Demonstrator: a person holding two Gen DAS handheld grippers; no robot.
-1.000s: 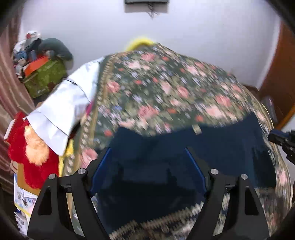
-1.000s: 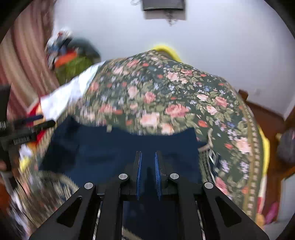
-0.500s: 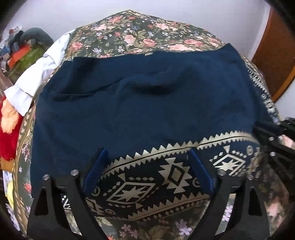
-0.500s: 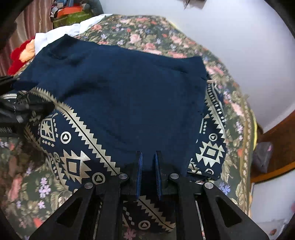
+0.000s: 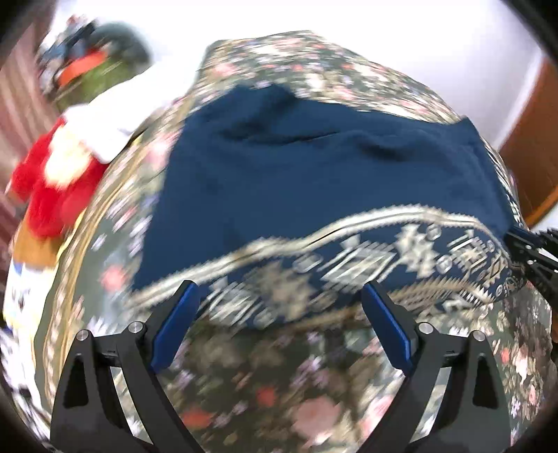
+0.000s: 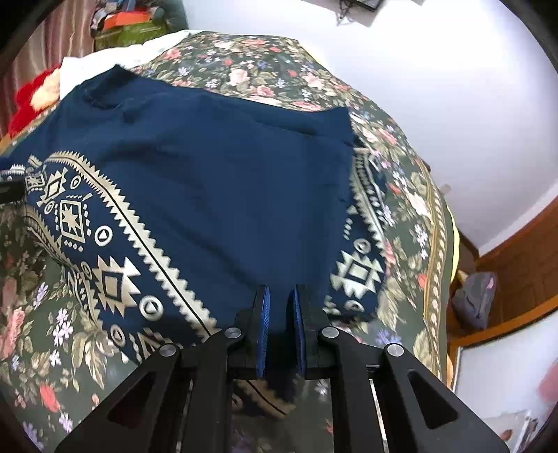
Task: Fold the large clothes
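A large navy cloth [image 5: 314, 167] with a gold geometric border lies spread on the floral bed; the right wrist view shows it [image 6: 226, 181] folded over, border along the near and right edges. My left gripper [image 5: 279, 285] is open wide just short of the near border, with only bedspread between its fingers. My right gripper [image 6: 280, 289] is shut on the navy cloth's near edge, and it also shows at the cloth's right corner [image 5: 530, 251]. The left wrist view is blurred.
The floral bedspread [image 6: 52, 313] covers the whole bed. A white cloth [image 5: 118, 104] and a red plush toy [image 5: 52, 188] lie at the bed's far left, boxes [image 6: 129, 31] behind them. A wooden panel [image 6: 516, 265] and grey bag [image 6: 474, 299] are at the right.
The navy cloth, first held up close to the cameras, now lies flat on the bed. My left gripper opened wider and drew back to the near border. The right stayed shut on the cloth.
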